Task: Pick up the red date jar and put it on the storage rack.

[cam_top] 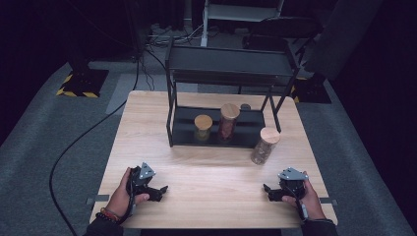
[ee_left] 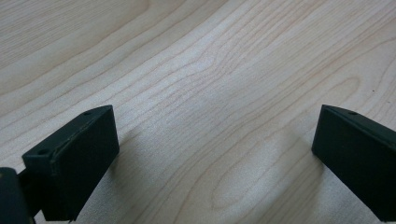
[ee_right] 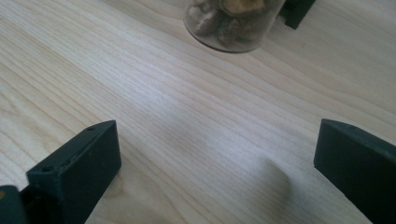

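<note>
On the pale wood counter (cam_top: 206,172) two jars sit on the black rack's (cam_top: 216,129) lower shelf, while the third jar (cam_top: 264,145) stands outside, unshelved, beyond the released, empty right claw (cam_top: 273,191).

A dark studio: floor cables (cam_top: 74,142), hazard-taped stand base (cam_top: 81,81).
</note>
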`<state>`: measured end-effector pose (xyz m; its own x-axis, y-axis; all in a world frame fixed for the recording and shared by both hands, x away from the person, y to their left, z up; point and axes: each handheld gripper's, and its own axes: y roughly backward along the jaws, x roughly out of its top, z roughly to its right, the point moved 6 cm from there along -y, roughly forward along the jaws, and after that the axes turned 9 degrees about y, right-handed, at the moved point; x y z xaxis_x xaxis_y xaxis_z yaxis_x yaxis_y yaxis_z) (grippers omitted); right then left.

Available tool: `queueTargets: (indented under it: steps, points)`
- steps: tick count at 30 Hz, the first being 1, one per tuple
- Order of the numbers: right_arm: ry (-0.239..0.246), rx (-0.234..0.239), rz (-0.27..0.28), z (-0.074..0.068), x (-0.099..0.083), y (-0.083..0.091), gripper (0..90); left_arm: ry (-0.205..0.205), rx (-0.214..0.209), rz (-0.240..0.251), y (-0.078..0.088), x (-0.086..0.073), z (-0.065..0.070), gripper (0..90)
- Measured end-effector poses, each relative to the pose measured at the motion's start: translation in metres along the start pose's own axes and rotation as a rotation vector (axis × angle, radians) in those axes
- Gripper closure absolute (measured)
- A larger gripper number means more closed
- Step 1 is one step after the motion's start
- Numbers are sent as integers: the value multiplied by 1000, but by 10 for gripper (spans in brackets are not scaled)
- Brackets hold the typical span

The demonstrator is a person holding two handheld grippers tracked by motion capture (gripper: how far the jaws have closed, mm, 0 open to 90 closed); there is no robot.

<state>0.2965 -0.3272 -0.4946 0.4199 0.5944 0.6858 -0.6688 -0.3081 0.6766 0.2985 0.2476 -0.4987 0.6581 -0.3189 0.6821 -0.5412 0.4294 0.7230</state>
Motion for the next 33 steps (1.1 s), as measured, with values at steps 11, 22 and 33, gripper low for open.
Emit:
queueTargets:
  steps: [11, 22, 33]
  points:
    - [-110, 56, 5, 18, -17, 4, 6, 0, -1, -1, 0, 0, 0, 3]
    - [-126, 75, -1, 23, -19, 5, 4, -3, -5, -2, 0, 0, -1, 2]
    - [-128, 72, -2, 22, -19, 5, 4, -3, -6, -3, 0, 1, -1, 2]
